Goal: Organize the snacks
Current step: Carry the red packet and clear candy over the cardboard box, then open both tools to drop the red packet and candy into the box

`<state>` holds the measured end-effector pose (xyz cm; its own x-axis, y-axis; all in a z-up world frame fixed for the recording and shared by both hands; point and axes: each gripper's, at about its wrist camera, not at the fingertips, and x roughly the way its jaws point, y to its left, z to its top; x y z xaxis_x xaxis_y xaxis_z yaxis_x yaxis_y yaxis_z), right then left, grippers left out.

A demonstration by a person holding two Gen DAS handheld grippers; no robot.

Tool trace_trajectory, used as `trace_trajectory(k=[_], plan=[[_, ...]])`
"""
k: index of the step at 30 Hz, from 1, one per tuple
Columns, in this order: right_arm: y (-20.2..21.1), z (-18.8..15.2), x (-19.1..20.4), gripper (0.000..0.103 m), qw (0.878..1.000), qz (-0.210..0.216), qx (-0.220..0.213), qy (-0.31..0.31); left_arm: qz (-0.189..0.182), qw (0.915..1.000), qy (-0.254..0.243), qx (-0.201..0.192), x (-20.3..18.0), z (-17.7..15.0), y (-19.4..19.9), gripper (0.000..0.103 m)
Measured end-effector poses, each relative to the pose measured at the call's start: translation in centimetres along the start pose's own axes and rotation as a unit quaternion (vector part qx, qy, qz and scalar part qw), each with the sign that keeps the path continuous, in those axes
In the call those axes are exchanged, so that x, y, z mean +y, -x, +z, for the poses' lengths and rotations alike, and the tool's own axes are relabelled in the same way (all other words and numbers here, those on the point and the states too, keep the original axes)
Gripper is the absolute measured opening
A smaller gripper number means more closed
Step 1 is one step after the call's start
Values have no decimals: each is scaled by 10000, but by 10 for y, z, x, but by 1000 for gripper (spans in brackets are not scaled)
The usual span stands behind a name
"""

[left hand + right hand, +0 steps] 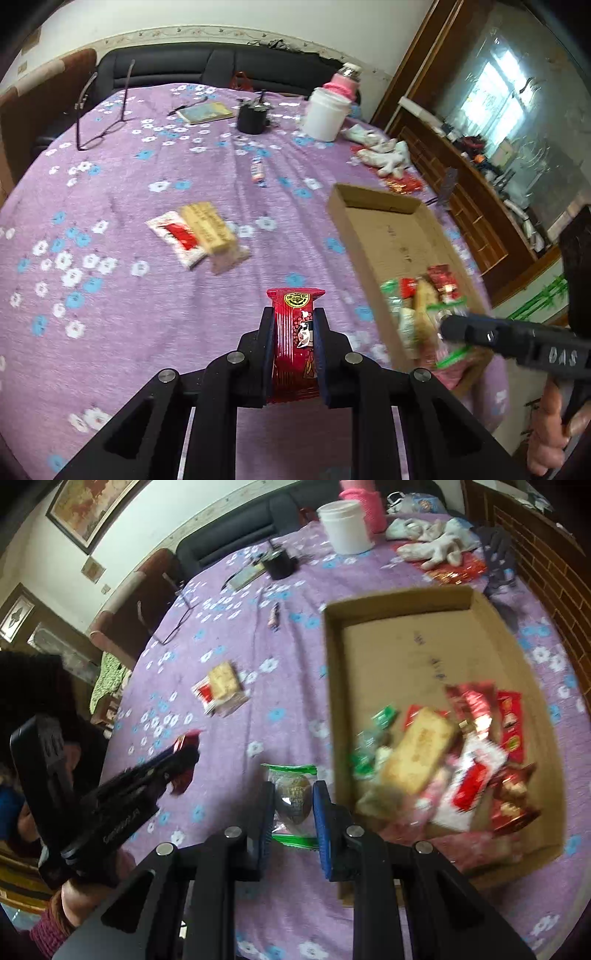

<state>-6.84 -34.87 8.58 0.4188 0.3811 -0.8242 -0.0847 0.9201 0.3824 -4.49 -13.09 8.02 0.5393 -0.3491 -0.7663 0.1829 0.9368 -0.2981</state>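
Now the left tongs (293,328) clamp a red snack packet (295,343), while the right tongs (293,805) pinch a green-edged snack packet (293,801) above the tabletop (147,302).

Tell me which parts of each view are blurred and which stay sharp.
Left wrist view: the red snack packet in the left gripper is sharp, the cardboard box contents smear. Right wrist view: the green-edged packet is sharp, boxed snacks blur.

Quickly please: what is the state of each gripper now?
Left gripper: shut on a red snack packet.
Right gripper: shut on a green-edged snack packet.
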Motion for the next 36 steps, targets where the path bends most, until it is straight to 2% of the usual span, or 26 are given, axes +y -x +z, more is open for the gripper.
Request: trace_trajectory(k=[3,7,11,15,22,27,36], plan=[[5,2,-5,20,9998,-96,-169,5,-78,9999,-104,62,-10,-2,-6,19],[-2,-3,-13,20,9993,41,53,-381,-155,9995,-264,125,-12,2,-6,19],[0,-11,-19,20,9984,23,-154,-537,-181,9989,-412,129,-14,8,-12,19],[-1,-23,-39,20,9969,-89,39,-784,-237,9987,-379,228,-24,9,-18,19],[29,-9,-84,20,9928,-186,-271,-1150,-423,9967,-666,171,-74,13,-20,19],[28,-18,-112,20,9898,-224,-110,-1402,-565,9935,-913,377,-116,9,-38,19],[24,-12,-142,20,9894,-352,8,-1405,-696,9801,-1640,880,-181,-16,-76,19]])
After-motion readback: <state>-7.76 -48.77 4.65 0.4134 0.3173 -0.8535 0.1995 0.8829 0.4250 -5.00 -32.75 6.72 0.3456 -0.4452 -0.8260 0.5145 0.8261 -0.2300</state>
